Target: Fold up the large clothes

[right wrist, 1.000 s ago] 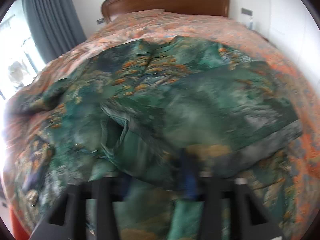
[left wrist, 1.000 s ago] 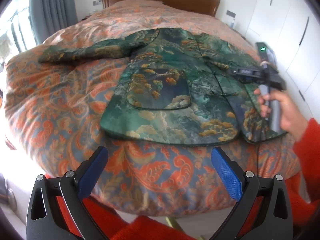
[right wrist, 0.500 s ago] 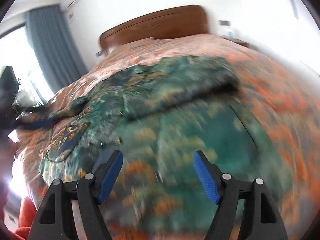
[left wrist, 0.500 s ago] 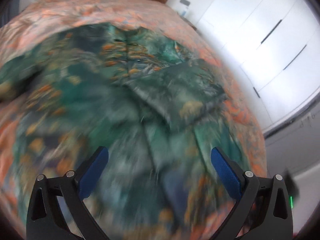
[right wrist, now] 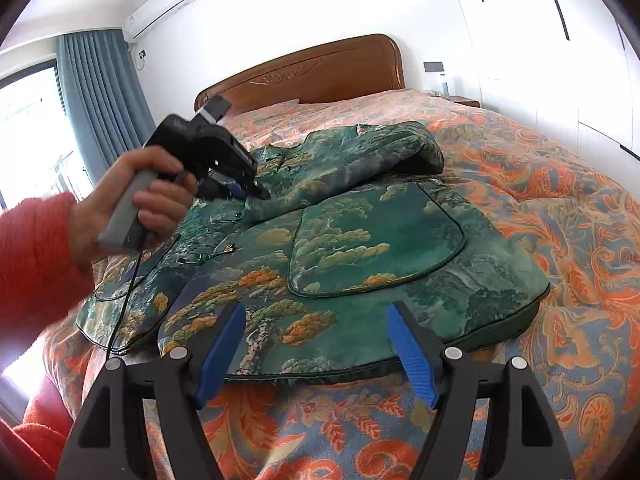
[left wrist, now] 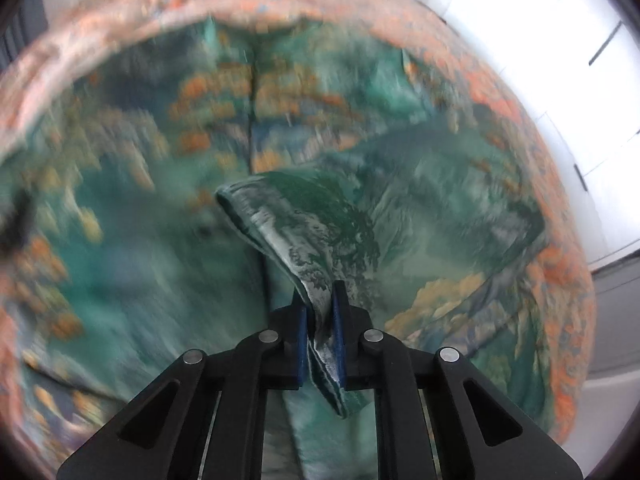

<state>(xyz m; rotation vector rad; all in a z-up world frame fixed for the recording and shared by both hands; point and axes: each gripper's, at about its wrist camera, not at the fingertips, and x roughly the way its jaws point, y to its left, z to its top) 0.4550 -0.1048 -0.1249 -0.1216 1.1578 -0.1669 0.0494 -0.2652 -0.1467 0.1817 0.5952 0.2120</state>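
Left wrist view: the left gripper (left wrist: 320,336) has just closed, and its blue pads clamp a raised fold of the green jacket (left wrist: 304,232). Right wrist view, left to right from the jacket (right wrist: 360,232), which lies spread on the orange quilt (right wrist: 560,200): a hand (right wrist: 132,200) in a red sleeve (right wrist: 36,248) holds the left gripper (right wrist: 250,192) over its left part; the right gripper (right wrist: 316,352) hovers at its near hem, jaws apart, nothing between them.

A bedroom in bright daylight. A bed (right wrist: 560,184) with an orange and blue paisley cover meets a carved wooden headboard (right wrist: 304,76). White walls carry an air conditioner (right wrist: 160,8). Blue-grey curtains (right wrist: 100,96) hang beside a window (right wrist: 28,128) at left; white wardrobe doors (right wrist: 540,40) stand at right.
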